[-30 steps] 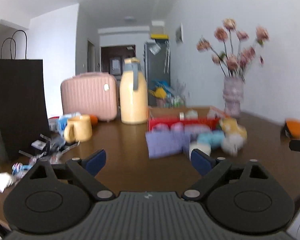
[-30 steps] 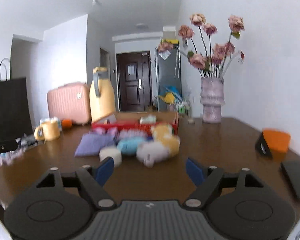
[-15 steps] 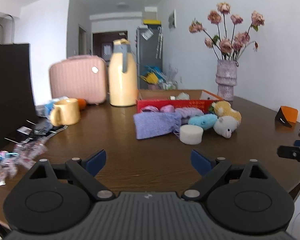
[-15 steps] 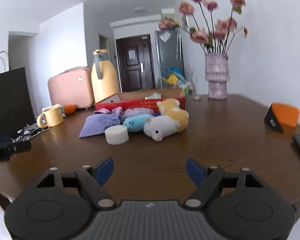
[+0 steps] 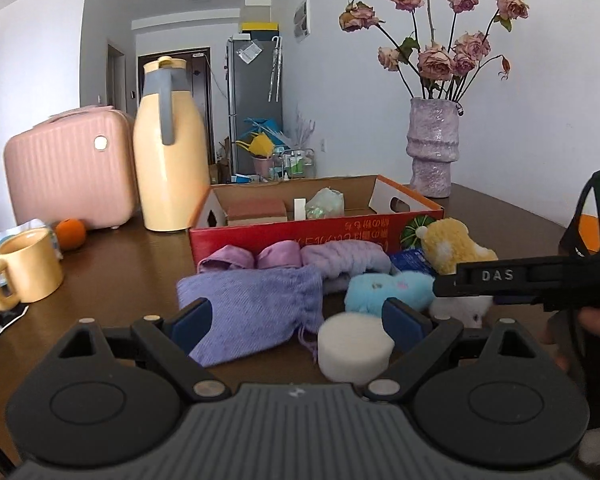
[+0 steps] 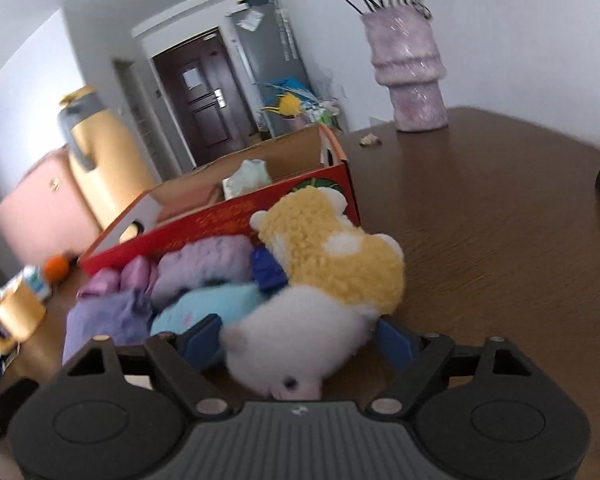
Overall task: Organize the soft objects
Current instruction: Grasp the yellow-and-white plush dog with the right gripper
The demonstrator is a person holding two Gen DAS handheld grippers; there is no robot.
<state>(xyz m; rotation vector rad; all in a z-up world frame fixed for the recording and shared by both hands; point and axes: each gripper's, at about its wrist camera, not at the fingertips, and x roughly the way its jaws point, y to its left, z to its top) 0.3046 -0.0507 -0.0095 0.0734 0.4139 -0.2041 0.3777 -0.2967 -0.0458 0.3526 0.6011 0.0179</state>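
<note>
Purple knit cloth fills the middle of the left wrist view: a lilac drawstring pouch (image 5: 256, 312) lies flat on the brown worktop (image 5: 132, 264), its near end between the spread blue pads of the left claw (image 5: 298, 320), which is released and holds nothing. Just beside the right pad sits a white foam puck (image 5: 354, 346). Behind the pouch are two pink rolled cloths (image 5: 252, 258), a lavender fuzzy roll (image 5: 348, 258), a light blue plush (image 5: 388, 288) and a yellow plush (image 5: 448, 246), all bunched against the front of a red cardboard box (image 5: 300, 228). A cream thermos jug (image 5: 168, 156), a pink case (image 5: 68, 168), an orange (image 5: 70, 233) and a yellow mug (image 5: 24, 266) stand to the left; a vase of dried roses (image 5: 434, 148) stands at the back right. The right claw's black body enters from the right edge, with a hand (image 5: 596, 316) behind it.

From the right wrist view, tilted and partly blurred, the right claw (image 6: 300, 340) is released, its pads spread either side of a white plush (image 6: 300, 340) without pressing it. That toy lies on the worktop, touching the yellow plush behind it.
</note>
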